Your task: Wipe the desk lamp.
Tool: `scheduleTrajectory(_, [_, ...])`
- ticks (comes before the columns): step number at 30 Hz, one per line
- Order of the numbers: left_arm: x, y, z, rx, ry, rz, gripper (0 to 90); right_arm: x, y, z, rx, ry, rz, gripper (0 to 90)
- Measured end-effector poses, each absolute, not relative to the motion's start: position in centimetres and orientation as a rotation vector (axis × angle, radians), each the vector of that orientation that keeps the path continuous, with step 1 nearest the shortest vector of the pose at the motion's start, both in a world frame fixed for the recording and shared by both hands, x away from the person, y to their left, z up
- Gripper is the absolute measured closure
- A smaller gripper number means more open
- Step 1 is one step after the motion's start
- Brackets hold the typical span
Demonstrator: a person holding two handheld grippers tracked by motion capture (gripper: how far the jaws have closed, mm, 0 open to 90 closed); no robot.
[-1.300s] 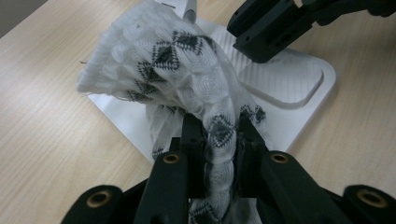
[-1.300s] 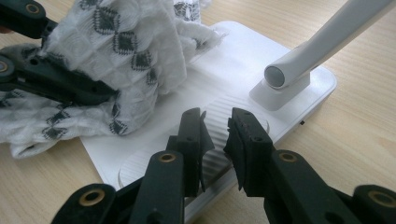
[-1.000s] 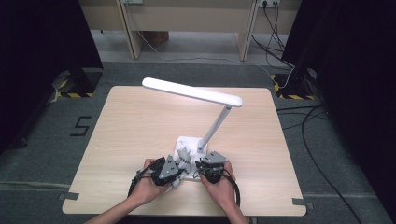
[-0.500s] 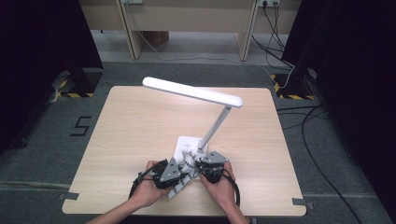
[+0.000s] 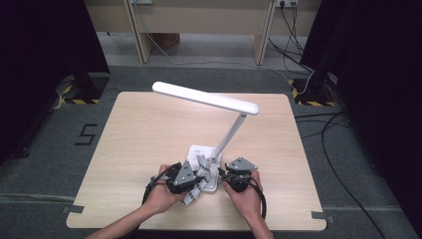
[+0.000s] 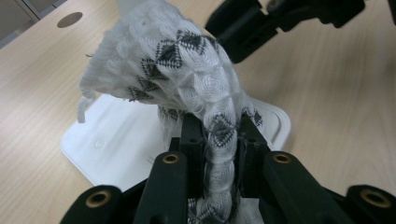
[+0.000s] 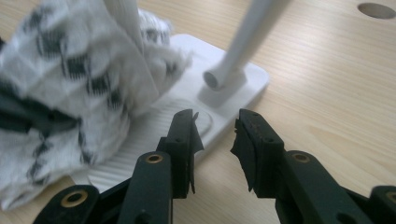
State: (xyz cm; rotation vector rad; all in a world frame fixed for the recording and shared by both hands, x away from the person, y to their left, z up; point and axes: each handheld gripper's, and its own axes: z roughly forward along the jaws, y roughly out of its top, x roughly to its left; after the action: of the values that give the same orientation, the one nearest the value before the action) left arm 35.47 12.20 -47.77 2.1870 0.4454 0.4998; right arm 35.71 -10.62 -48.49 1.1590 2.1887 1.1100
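Fingers (image 6: 194, 140) of left gripper (image 6: 219, 154) clamped on cloth (image 6: 187, 70), bunched and draped over lamp base (image 6: 107, 140). In high view, cloth (image 5: 198, 178) at 6 o'clock of lamp stem, on base's (image 5: 201, 151) near edge, left gripper (image 5: 185, 178) at its 9 o'clock. Right gripper (image 7: 215, 140) fingers apart, just been opening, nothing between; hovering over bench (image 7: 327, 93) at 3 o'clock of cloth, near base corner. Right gripper (image 5: 238, 177) just beside base.
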Motion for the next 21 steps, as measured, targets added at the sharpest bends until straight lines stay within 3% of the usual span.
scheduleTrajectory(9, [36.2, 10.3, -47.6, 2.182, 0.425, 0.49, 76.7, 35.9, -11.5, -47.9, 1.189, 2.145, 1.145, 62.8])
scheduleTrajectory(21, [36.4, 8.8, -48.3, 2.19, 0.424, 0.487, 76.7, 36.3, -13.1, -40.8, 1.158, 1.911, 1.354, 56.7])
